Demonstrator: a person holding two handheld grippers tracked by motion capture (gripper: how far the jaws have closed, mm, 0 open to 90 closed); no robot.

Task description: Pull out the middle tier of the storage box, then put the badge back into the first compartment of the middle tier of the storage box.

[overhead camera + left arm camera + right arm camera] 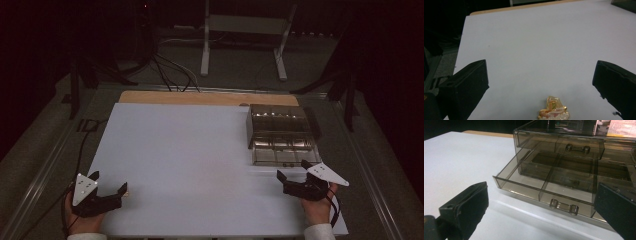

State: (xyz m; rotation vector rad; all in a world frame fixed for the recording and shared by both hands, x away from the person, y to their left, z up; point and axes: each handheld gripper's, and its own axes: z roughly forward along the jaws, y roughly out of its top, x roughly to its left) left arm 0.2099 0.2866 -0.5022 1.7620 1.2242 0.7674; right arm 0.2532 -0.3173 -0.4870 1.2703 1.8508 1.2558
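Before our right gripper point(541, 202), jaws spread, the organiser's point(564, 157) open drawer point(544, 187) lies empty; left gripper's point(540, 80) jaws spread around a brooch point(554, 110).

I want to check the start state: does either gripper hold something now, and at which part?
Nothing is held. The left gripper is open over a small golden pin; the right gripper is open before the drawer box.

The organizer point(564, 170) is smoky clear plastic, glossy, with clear handles point(563, 206). It stands on a matt, smooth white sheet point(190, 160); behind it shows a wooden edge point(200, 97). The pin point(554, 110) looks glossy, gold-rimmed enamel.
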